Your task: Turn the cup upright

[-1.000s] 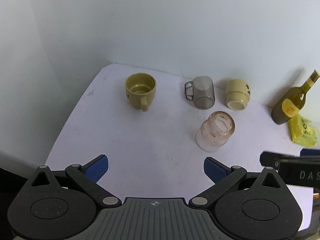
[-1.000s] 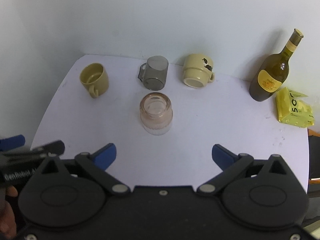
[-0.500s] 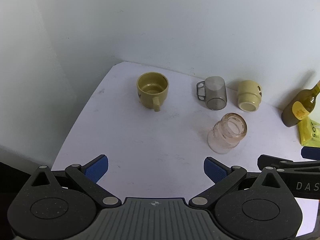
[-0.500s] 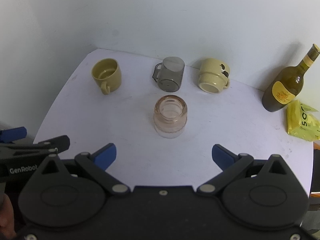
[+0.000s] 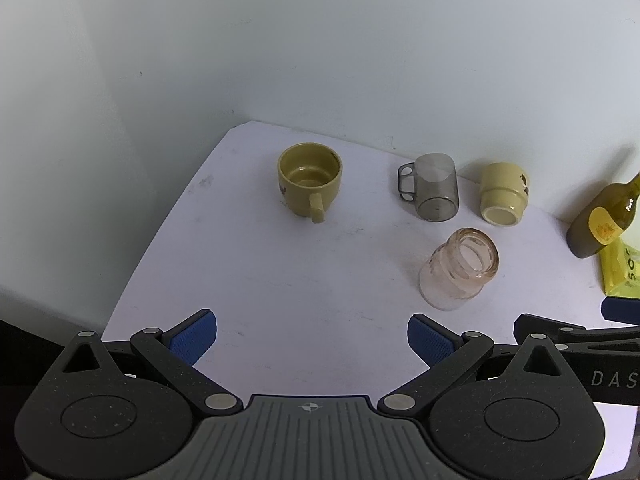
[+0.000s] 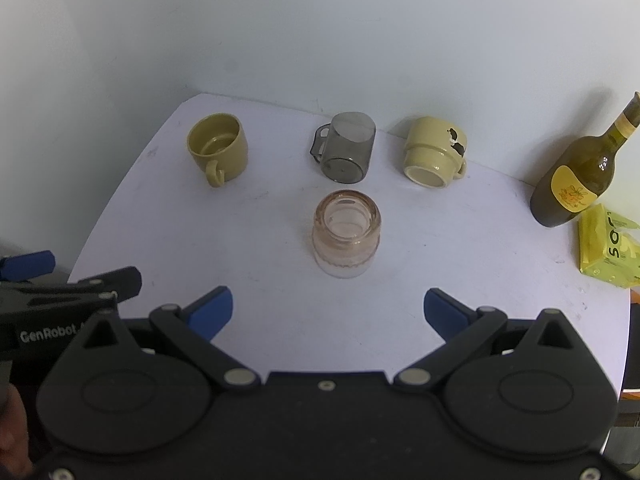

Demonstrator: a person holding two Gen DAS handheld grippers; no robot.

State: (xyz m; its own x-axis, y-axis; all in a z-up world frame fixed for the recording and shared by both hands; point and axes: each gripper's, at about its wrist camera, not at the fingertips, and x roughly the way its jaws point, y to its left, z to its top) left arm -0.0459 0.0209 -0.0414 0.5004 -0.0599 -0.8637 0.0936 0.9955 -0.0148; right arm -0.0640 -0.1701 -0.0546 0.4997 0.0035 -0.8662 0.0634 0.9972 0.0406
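Several cups stand on a white table [image 6: 260,236]. A pink glass cup [image 6: 346,236] stands upside down in the middle; it also shows in the left wrist view [image 5: 460,268]. Behind it a grey clear mug [image 6: 347,152] and a cream mug [image 6: 434,152] are upside down. An olive mug [image 6: 218,152] at the left stands upright. My right gripper [image 6: 328,310] is open and empty, above the near table edge in front of the pink cup. My left gripper [image 5: 312,338] is open and empty, left of the pink cup.
A dark green wine bottle [image 6: 576,176] stands at the right, by the wall. A yellow packet [image 6: 608,248] lies in front of it near the right edge. A white wall runs behind the table. The left gripper's body [image 6: 68,304] shows at the right view's left edge.
Both grippers have drawn back and up from the table, so the cups look smaller and farther. The cups have not moved. Both grippers stay open.
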